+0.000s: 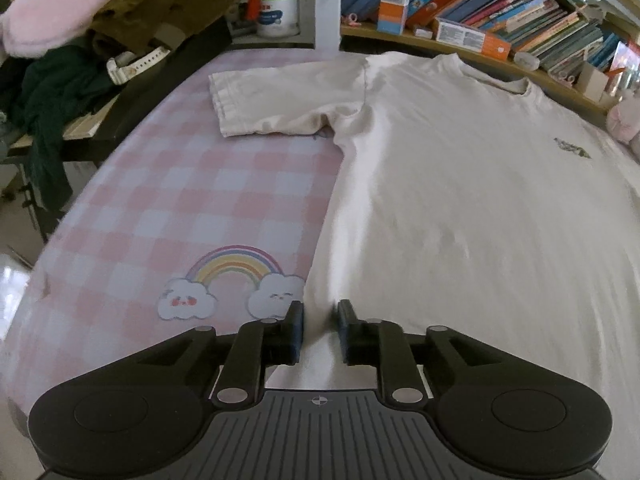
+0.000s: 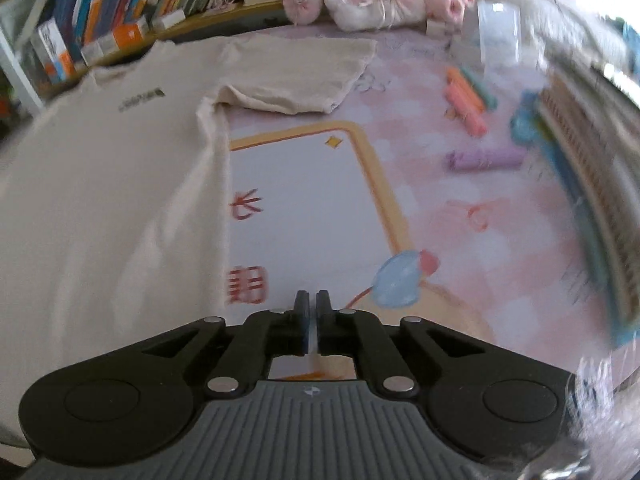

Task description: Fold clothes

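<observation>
— Where is the shirt point(image 1: 460, 200)?

— Spread flat on the tabletop point(image 1: 180, 200), front up, collar at the far side by the books point(image 1: 520, 12). Both sleeves lie out to the sides: the left sleeve point(image 1: 280, 96) rests on the pink checks, and the right sleeve point(image 2: 296, 76) points toward the plush toys point(image 2: 372, 4).

— And your left tool point(image 1: 320, 320)?

— I have it at the near left corner of the shirt, just right of the rainbow point(image 1: 236, 268) print. Its jaws stand narrow, with a raised ridge of white cloth filling the gap between the pads, so I read it as pinching the shirt.

— The right tool point(image 2: 313, 304)?

— Its jaws are drawn together, only a thin slit between them. It sits over the bare mat, and the shirt's right edge lies to its left, apart from it. That view is blurred, so I cannot tell what the pale sliver in the slit is. Some pastel sticks point(image 2: 466, 100) lie far right.
</observation>
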{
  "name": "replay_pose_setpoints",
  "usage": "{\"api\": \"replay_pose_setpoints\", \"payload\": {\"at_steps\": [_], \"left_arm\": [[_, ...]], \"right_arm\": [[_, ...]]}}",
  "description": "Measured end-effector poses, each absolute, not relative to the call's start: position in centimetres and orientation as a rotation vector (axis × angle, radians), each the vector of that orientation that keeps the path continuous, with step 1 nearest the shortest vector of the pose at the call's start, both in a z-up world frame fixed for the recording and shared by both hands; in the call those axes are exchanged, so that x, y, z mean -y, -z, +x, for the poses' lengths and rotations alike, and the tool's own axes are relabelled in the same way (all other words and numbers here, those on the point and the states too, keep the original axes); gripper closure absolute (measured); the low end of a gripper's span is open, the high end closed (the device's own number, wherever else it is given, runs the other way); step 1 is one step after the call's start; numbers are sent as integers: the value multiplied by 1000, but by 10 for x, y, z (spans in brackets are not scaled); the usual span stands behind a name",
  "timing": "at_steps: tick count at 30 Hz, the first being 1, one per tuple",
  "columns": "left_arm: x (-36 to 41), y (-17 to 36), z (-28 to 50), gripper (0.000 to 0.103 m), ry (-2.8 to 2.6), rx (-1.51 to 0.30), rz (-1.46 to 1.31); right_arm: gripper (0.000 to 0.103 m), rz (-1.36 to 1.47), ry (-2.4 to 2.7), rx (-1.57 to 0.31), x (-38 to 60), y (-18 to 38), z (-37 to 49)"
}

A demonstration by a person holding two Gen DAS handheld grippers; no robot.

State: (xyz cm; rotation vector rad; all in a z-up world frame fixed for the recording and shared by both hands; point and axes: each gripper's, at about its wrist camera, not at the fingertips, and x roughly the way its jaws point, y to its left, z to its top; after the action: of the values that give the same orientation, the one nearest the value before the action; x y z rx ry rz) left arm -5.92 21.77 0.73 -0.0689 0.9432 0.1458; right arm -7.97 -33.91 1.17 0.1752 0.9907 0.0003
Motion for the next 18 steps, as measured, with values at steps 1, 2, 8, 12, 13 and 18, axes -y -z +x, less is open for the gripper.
{"api": "replay_pose_setpoints", "payload": {"at_steps": [1, 2, 8, 12, 13, 18], "left_arm": [[-220, -9, -60, 75, -151, -930, -73], [-223, -11, -61, 65, -156, -916, -79], [-233, -8, -60, 55, -173, -916, -96], [-232, -1, -64, 60, -167, -932, -89], [-231, -1, -66, 63, -158, -929, -89], [-219, -2, -70, 97, -92, -938, -67]], "right_arm": [[86, 186, -6, -986, 335, -13, -82], [78, 196, -12, -981, 332, -15, -84], [65, 131, -82, -992, 297, -19, -95], [69, 53, -115, -1010, 283, -15, -97], [80, 35, -121, -1011, 281, -15, -97], [98, -66, -136, -1011, 277, -15, -96]]}}
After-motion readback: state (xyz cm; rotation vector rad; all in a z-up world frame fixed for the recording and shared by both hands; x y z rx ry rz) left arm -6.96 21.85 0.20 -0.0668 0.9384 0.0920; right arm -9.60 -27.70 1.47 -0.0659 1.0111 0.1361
